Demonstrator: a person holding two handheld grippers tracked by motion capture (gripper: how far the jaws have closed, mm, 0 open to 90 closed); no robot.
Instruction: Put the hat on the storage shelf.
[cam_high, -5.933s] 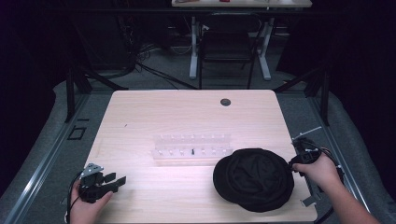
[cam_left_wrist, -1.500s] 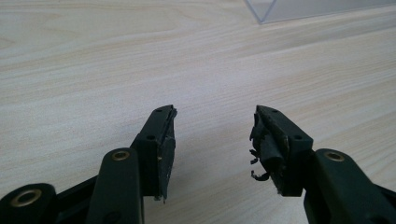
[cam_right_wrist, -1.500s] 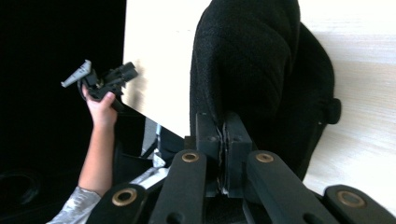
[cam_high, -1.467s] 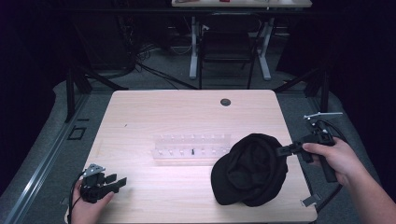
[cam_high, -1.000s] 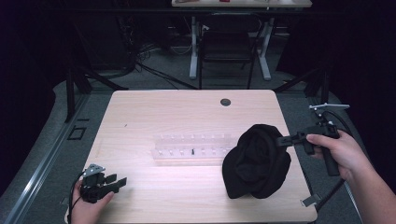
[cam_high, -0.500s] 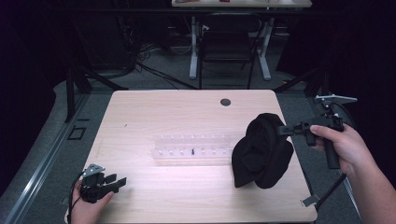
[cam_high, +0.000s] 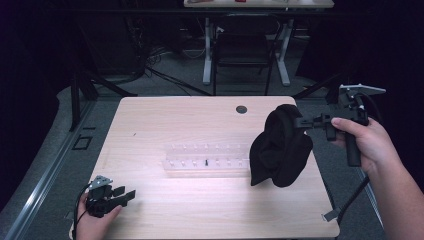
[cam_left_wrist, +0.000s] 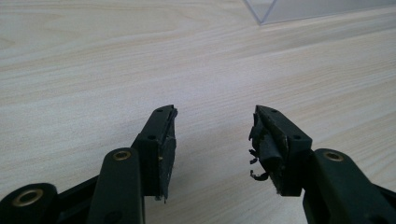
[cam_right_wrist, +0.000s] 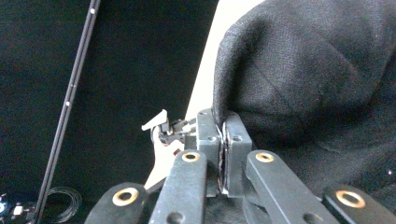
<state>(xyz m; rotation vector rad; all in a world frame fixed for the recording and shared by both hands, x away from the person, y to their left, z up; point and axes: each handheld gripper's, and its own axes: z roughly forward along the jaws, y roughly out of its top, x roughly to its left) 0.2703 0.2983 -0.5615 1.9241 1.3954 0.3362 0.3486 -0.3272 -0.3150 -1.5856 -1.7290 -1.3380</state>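
So the right gripper (cam_high: 301, 121) was clamped tight on the edge of a black cloth hat (cam_high: 279, 147), over at the right of the high view, and the hat hung off it in a floppy bunch with its lower part looking like it just brushed the counter (cam_high: 165, 115), though I couldn't really tell if it touched. In the right gripper view the jaws were pressed flat together with a thin fold of the fabric pinched between them, which makes sense: grab it by the rim and the rest drapes freely, so you can swing it wherever. The hat sat just right of a clear plastic rack (cam_high: 207, 160) in the middle of the frame, slightly overlapping its right end from this angle. Meanwhile the left gripper (cam_high: 119, 195) was parked at the lower left, resting low on the wood with jaws spread apart and nothing between them, well away from everything; my guess is it was just kept out of the way while the other hand did the lifting. One pad (cam_left_wrist: 264, 144) looked pretty chewed up.
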